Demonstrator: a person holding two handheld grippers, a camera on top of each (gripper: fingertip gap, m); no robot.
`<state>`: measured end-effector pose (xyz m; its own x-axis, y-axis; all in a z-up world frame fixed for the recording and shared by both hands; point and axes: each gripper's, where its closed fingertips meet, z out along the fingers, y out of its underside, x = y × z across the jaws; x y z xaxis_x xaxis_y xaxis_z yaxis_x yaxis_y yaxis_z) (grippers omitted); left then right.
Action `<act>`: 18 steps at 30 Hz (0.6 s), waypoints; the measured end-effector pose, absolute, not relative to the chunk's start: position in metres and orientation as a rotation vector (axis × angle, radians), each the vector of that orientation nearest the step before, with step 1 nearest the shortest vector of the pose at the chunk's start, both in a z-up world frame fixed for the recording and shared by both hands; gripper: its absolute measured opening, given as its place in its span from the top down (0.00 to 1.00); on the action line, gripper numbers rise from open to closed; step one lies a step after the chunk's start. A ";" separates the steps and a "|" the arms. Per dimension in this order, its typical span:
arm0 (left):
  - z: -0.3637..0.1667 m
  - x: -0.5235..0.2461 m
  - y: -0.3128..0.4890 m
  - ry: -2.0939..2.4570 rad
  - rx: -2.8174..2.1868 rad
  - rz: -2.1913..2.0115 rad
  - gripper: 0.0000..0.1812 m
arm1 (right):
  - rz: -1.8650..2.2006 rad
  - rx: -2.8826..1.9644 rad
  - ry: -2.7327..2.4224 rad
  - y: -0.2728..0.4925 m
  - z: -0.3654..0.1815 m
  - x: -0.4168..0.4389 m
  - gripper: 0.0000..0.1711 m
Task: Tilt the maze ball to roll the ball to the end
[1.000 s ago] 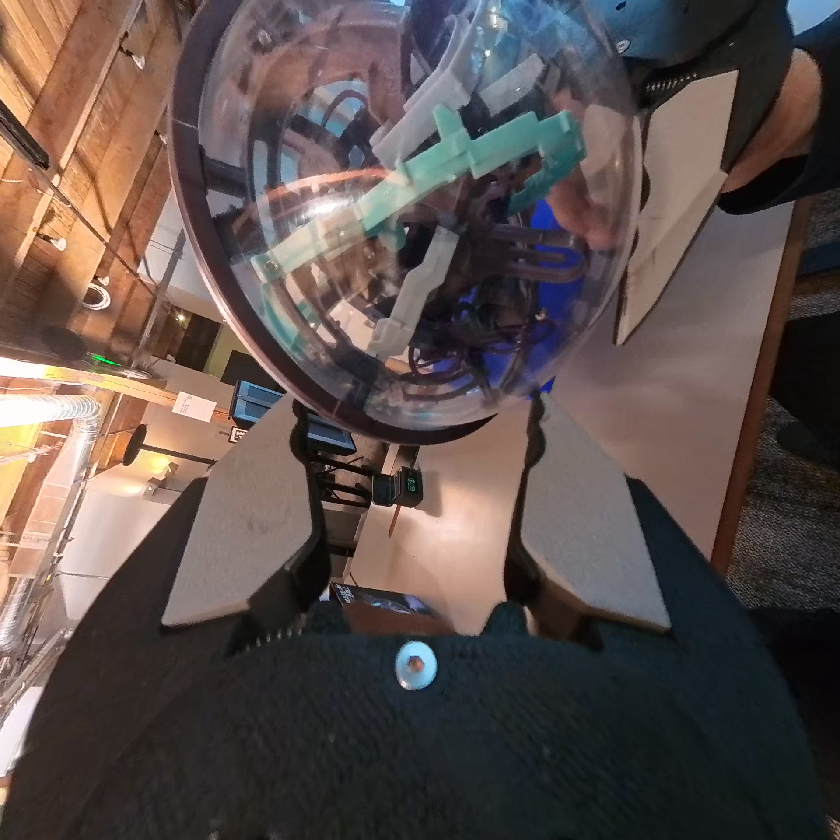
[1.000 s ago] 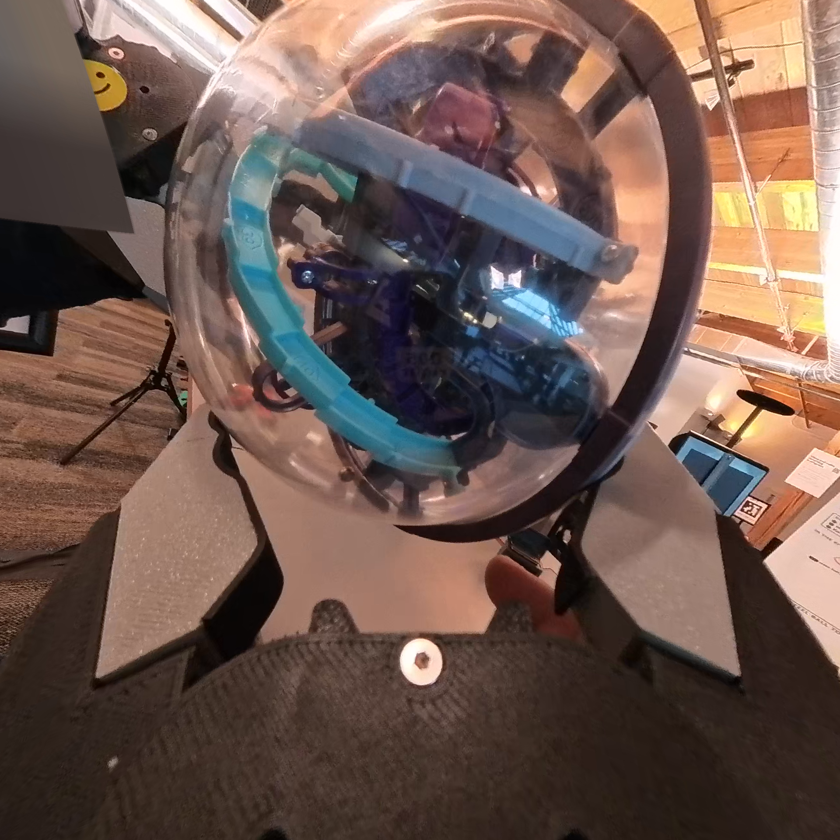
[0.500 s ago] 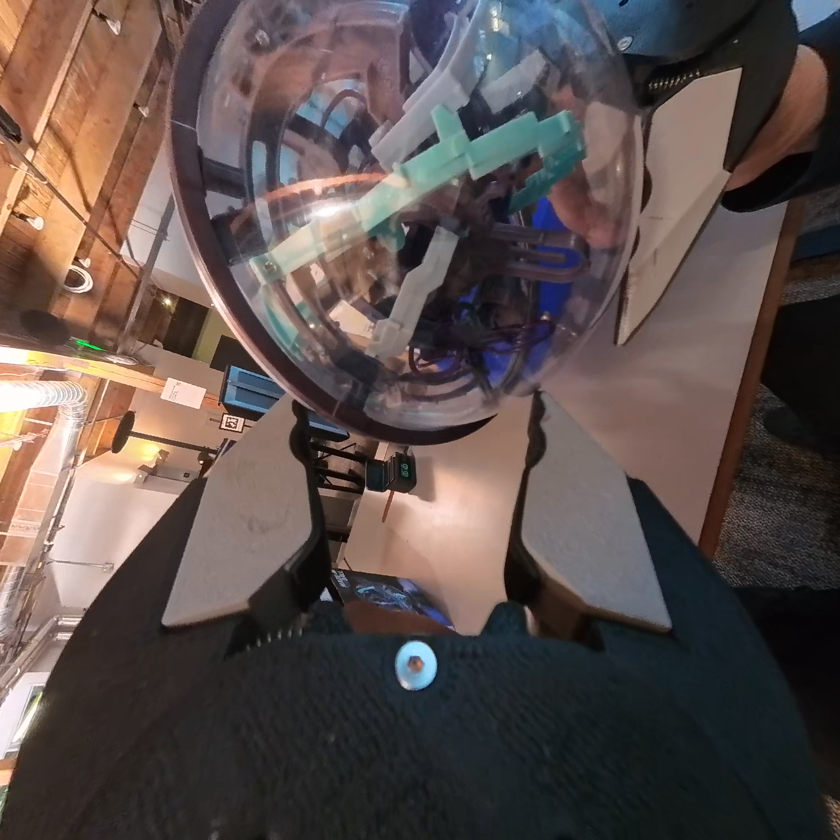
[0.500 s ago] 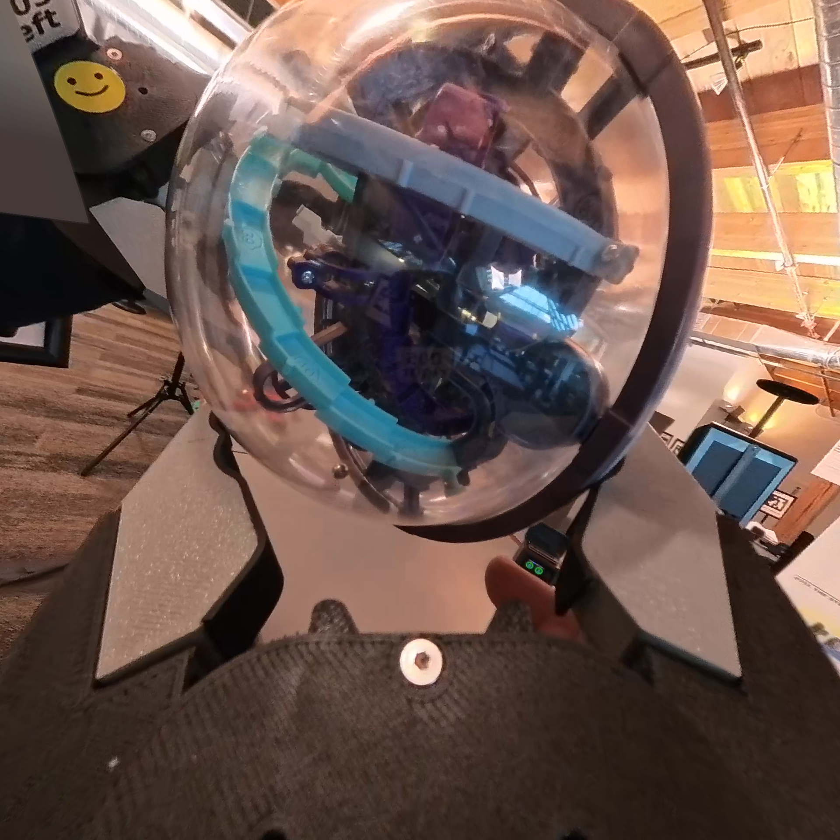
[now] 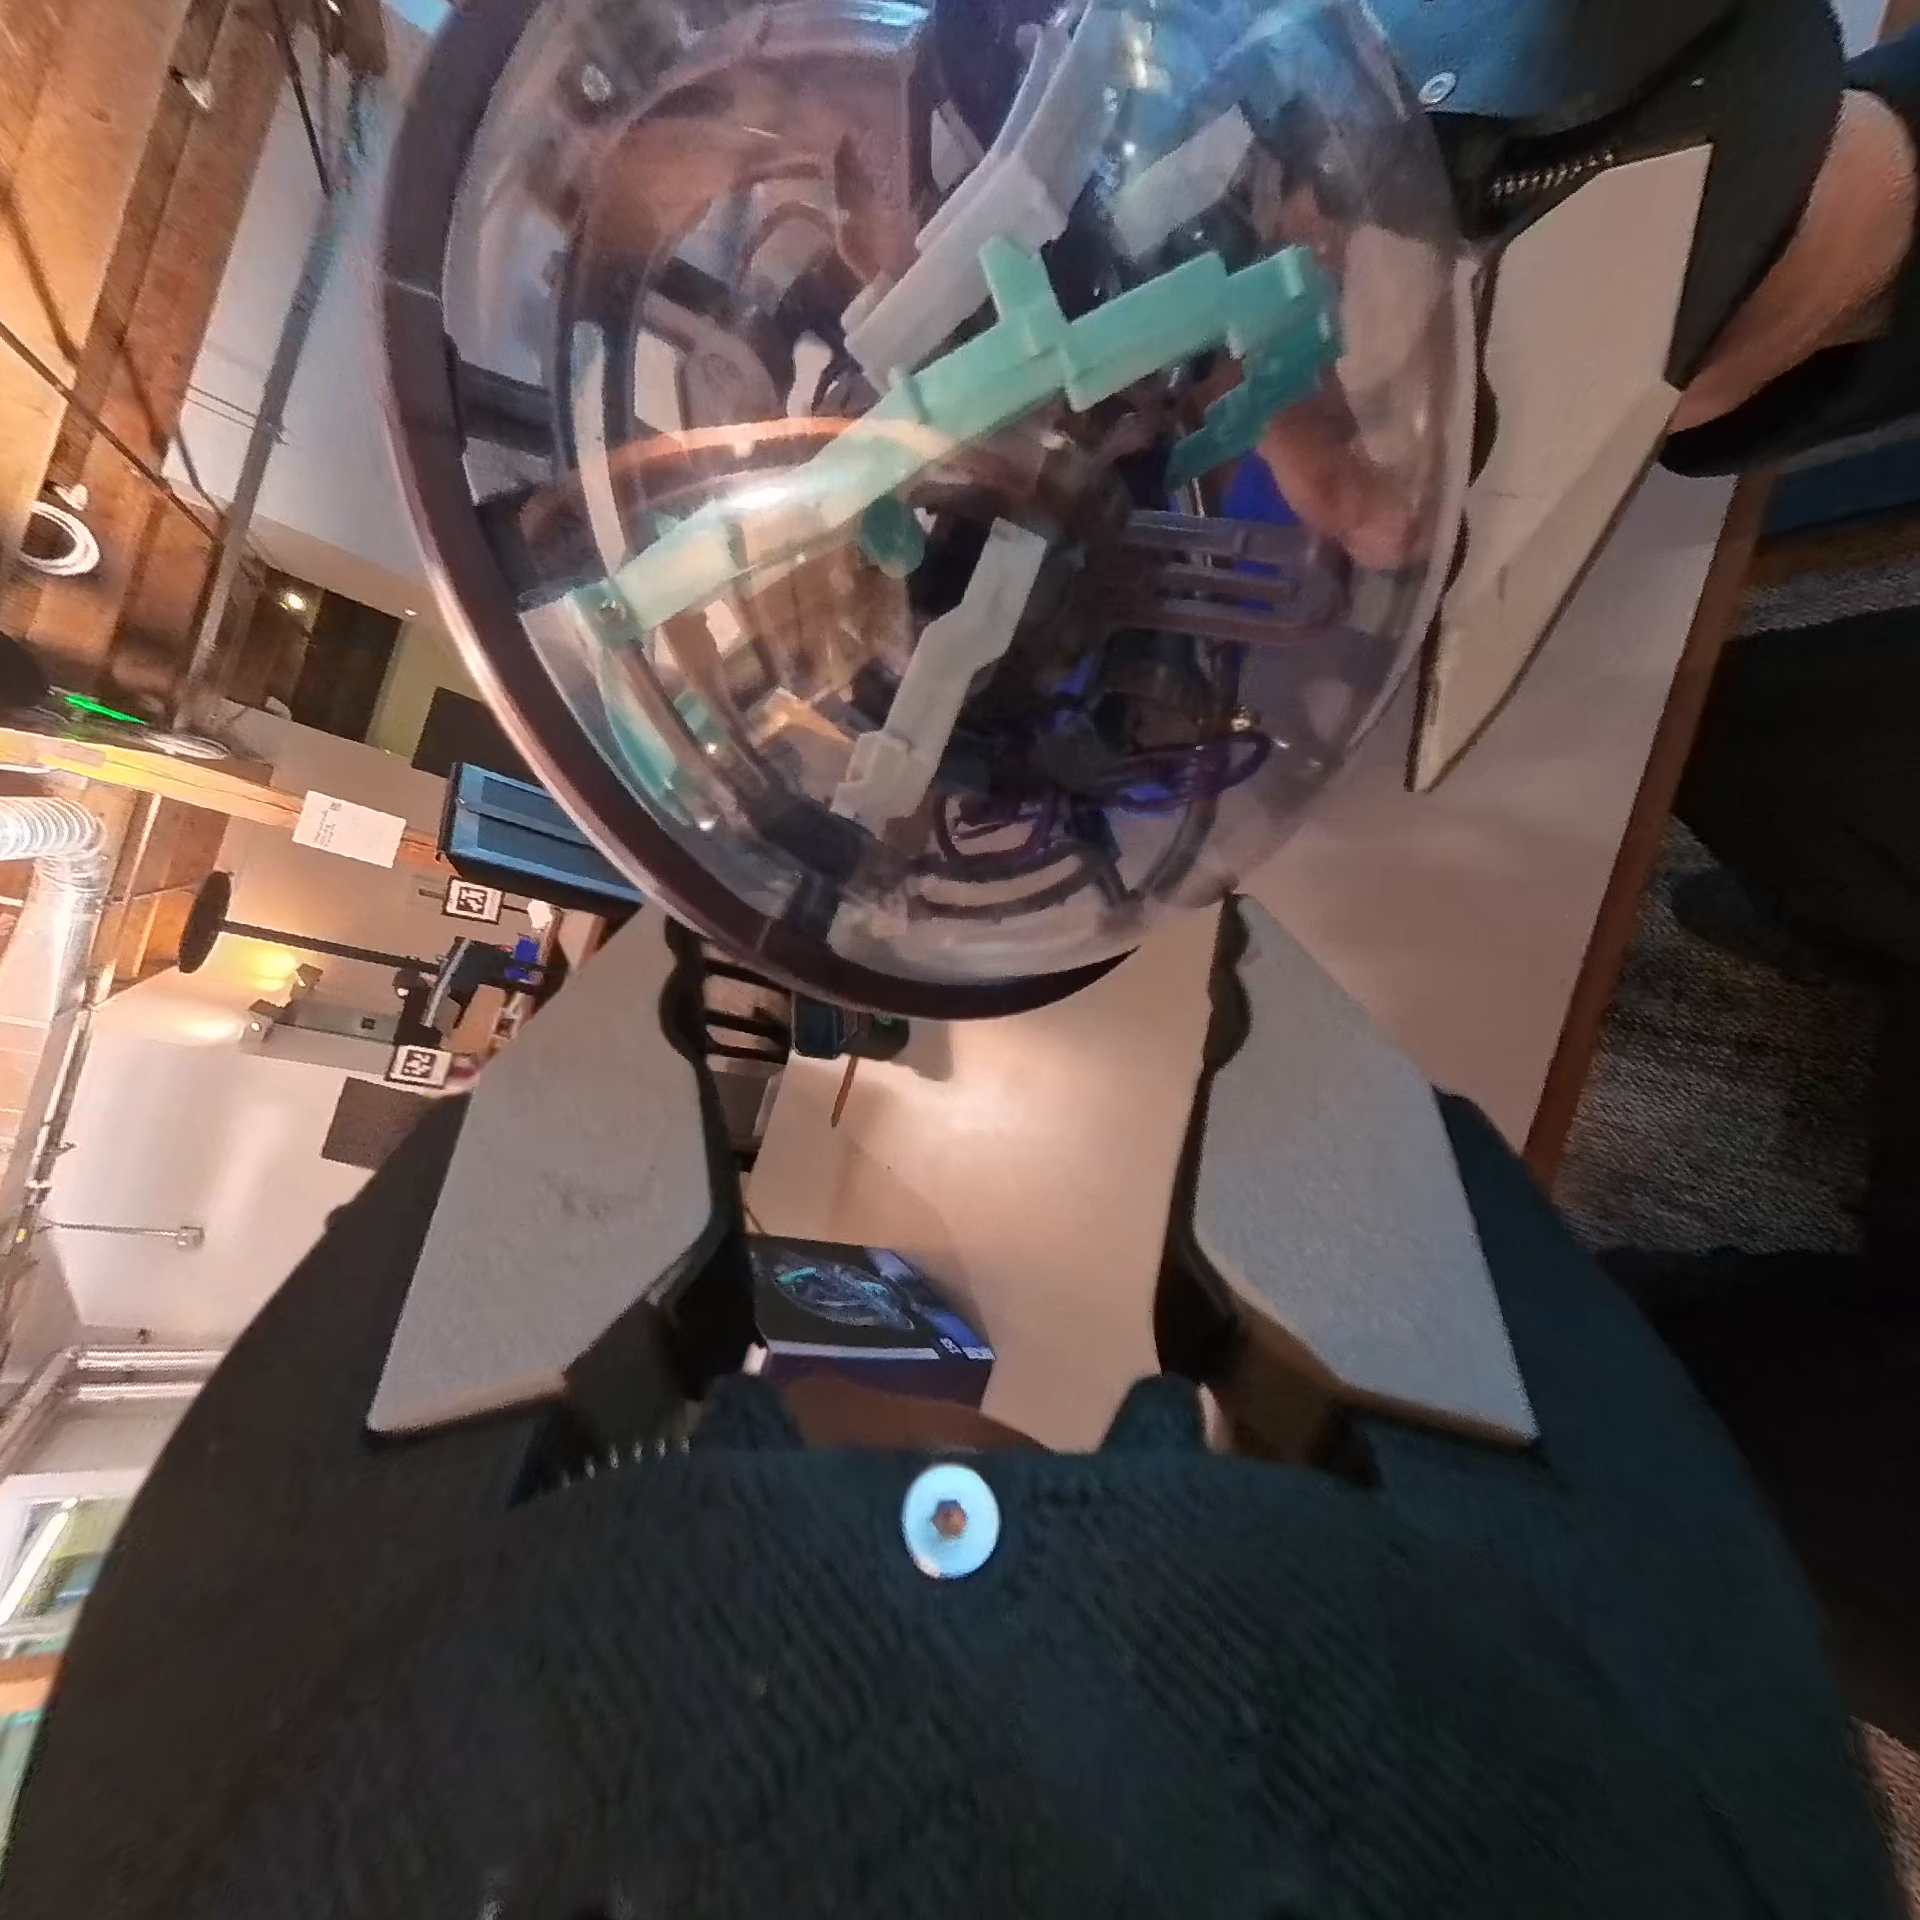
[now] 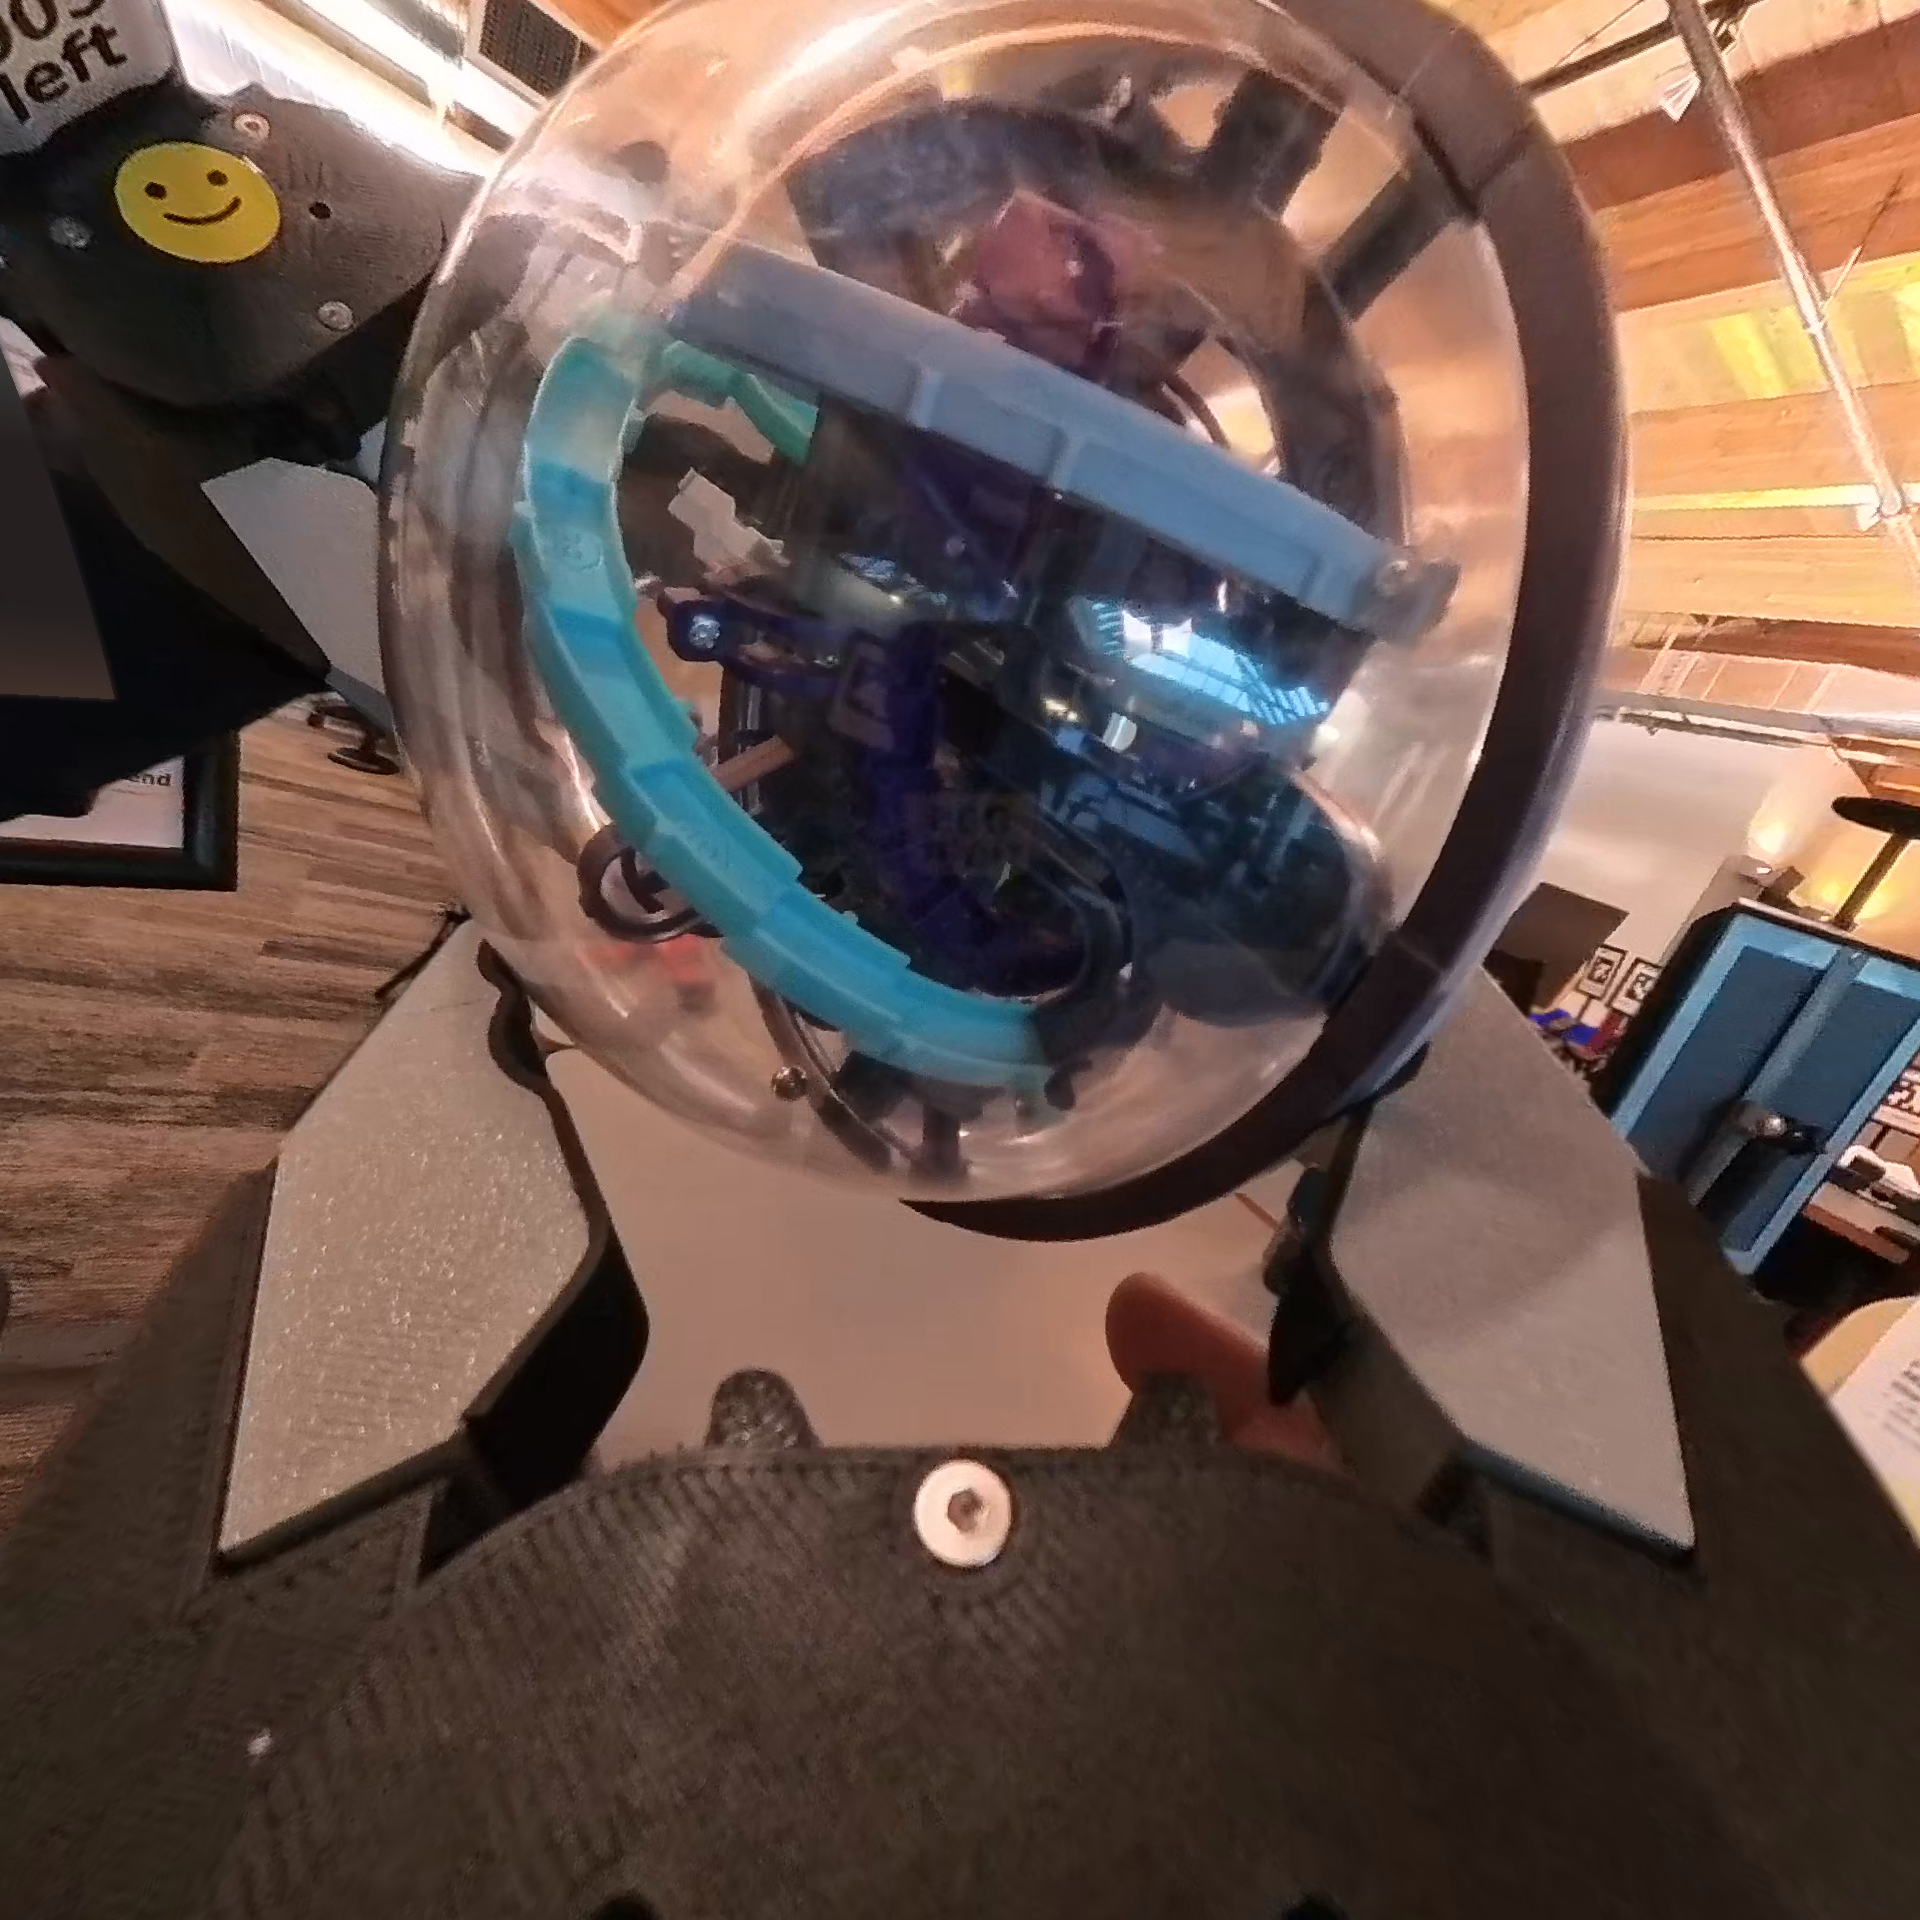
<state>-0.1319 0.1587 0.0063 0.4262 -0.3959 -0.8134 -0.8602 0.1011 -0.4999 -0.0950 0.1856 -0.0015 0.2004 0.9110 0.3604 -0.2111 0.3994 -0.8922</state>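
The maze ball [image 5: 935, 468] is a clear sphere with a dark equator ring and teal, white and purple tracks inside. It is held in the air between my two grippers. My left gripper [image 5: 951, 925] has its fingers spread, with both tips pressed against the sphere's underside. My right gripper [image 6: 925, 1060] does the same from the opposite side of the maze ball [image 6: 935, 623], where blue tracks show. A small metal bead [image 6: 787, 1083] sits low in the sphere. The right gripper's pad [image 5: 1558, 416] shows behind the ball.
A pale table [image 5: 1403, 987] with a wooden edge lies below, and a dark box [image 5: 873, 1320] sits on it. Carpet lies beyond the edge. A hand [image 5: 1818, 260] holds the right gripper. A blue cabinet [image 6: 1766, 1091] stands behind. The left gripper body carries a yellow sticker [image 6: 197, 203].
Both grippers and the ball have turned together. The room behind has shifted in both views. The ball keeps its place between the fingertips.
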 end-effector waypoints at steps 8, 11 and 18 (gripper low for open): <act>-0.016 -0.138 0.159 1.164 -1.568 0.464 0.46 | 0.975 -0.876 -1.075 0.186 -0.024 -0.102 0.09; -0.025 -0.140 0.159 1.157 -1.595 0.430 0.46 | 1.012 -0.911 -1.071 0.185 -0.034 -0.105 0.09; -0.067 -0.143 0.160 1.142 -1.687 0.323 0.44 | 1.116 -1.056 -1.057 0.183 -0.076 -0.110 0.09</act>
